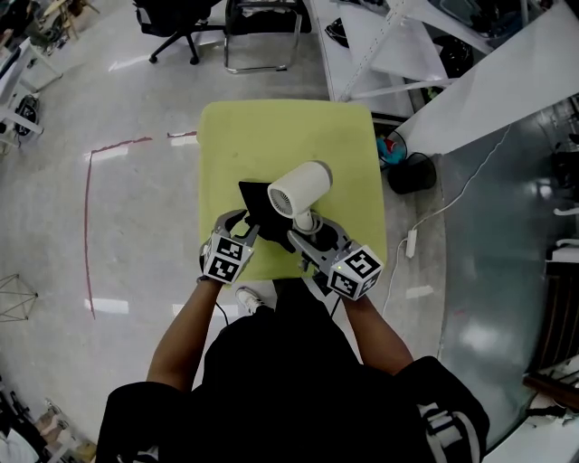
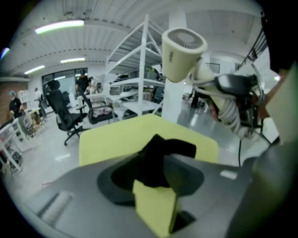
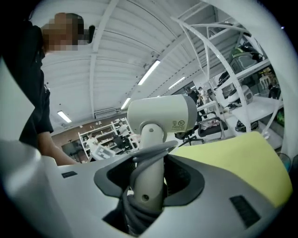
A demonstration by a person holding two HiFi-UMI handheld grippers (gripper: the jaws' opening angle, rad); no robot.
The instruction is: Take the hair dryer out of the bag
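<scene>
The white hair dryer (image 1: pixel 300 190) is lifted above the yellow-green table (image 1: pixel 271 127), barrel level. My right gripper (image 1: pixel 308 237) is shut on its handle, and the right gripper view shows the jaws clamped round that handle (image 3: pixel 148 172) with the grey cord (image 3: pixel 128 216) bunched below. The black bag (image 1: pixel 261 206) lies limp on the table, just left of the dryer. My left gripper (image 1: pixel 246 228) stands open at the bag's near edge. In the left gripper view the black fabric (image 2: pixel 163 155) sits loosely between the jaws. The dryer (image 2: pixel 184 53) hangs high at the upper right.
Office chairs (image 1: pixel 176 23) stand beyond the table's far edge. White shelving (image 1: pixel 407 36) rises at the far right. A black round object (image 1: pixel 413 174) and a white cable with an adapter (image 1: pixel 410 242) lie on the floor right of the table.
</scene>
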